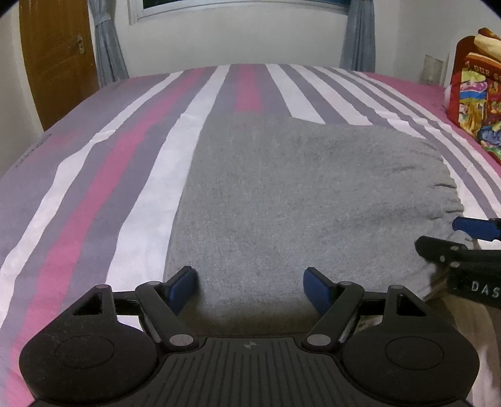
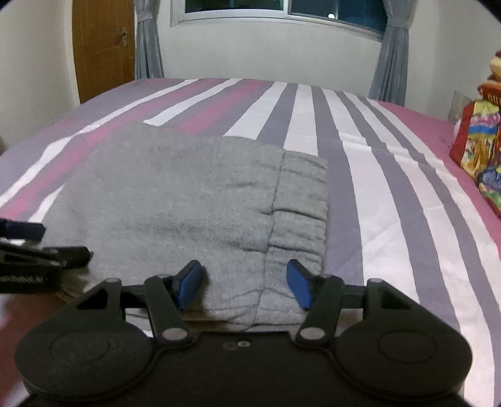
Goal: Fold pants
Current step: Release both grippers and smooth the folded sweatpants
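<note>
Left gripper (image 1: 250, 286): jaws spread wide, nothing between the blue pads (image 1: 183, 286), hovering at the near edge of the grey sweatpants (image 1: 281, 194). Right gripper (image 2: 244, 283): also spread, gripping nothing, straddling the near edge of the pants right where the waistband (image 2: 297, 219) seam runs.

Pants: grey fleece, folded into a flat, roughly rectangular stack lying on the bed, near edge toward both cameras. Gathered elastic waistband sits on the right end; it shows as a ribbed strip in the right wrist view and a puckered edge in the left. Top surface mostly smooth, a few shallow creases near the band. Layers visible at the near edge under the right gripper.

Each gripper shows in the other's view at the frame side, close beside the pants' near corner; whether they touch the cloth I cannot tell.

Nearby: a colourful printed bag (image 1: 476, 103) on the bed's right side, well apart from the pants.

Surface: bedsheet (image 1: 94, 188) striped pink, purple-grey and white. Room: white wall, window (image 2: 281, 12) with grey curtains (image 2: 147, 47) on both sides, wooden door (image 1: 56, 56) at left.
</note>
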Action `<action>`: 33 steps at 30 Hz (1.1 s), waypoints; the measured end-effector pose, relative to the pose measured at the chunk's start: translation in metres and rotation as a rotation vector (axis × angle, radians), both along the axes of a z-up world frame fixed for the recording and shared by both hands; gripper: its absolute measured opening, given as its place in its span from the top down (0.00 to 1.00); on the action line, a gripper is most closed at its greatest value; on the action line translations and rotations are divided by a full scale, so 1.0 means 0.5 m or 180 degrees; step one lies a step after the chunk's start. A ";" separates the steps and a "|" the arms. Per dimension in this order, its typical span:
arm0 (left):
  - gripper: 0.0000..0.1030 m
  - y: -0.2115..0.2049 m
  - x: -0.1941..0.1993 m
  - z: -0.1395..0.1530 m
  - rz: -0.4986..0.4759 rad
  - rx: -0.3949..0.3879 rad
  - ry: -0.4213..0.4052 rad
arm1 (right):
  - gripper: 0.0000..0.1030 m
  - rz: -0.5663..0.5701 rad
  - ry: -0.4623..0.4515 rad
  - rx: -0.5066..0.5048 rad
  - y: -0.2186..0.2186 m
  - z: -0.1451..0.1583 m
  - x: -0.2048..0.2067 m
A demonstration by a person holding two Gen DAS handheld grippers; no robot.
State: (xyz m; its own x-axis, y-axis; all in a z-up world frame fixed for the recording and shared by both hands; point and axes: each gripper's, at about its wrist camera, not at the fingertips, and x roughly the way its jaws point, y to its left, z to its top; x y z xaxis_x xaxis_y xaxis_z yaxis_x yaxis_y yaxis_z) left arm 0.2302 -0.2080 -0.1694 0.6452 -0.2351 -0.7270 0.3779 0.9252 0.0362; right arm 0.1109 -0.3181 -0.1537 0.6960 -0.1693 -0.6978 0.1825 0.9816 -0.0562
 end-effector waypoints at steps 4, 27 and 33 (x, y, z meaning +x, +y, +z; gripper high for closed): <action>0.27 0.000 -0.006 0.014 0.0006 0.0026 0.0035 | 0.41 -0.0029 0.0002 0.0074 0.000 0.024 -0.008; 0.26 0.034 -0.095 0.102 0.0070 0.0061 0.0107 | 0.20 -0.0229 0.0299 0.0635 -0.001 0.090 -0.068; 0.25 0.047 -0.138 0.119 0.0047 0.0030 0.0093 | 0.09 -0.0170 0.0250 0.0694 0.013 0.110 -0.112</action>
State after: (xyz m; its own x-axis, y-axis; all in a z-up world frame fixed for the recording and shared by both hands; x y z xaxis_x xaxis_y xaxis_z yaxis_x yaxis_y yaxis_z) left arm 0.1614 -0.1844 -0.1102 0.6269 -0.2187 -0.7477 0.3651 0.9303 0.0340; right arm 0.0548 -0.3115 -0.0988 0.6321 -0.0438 -0.7736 0.2380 0.9611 0.1400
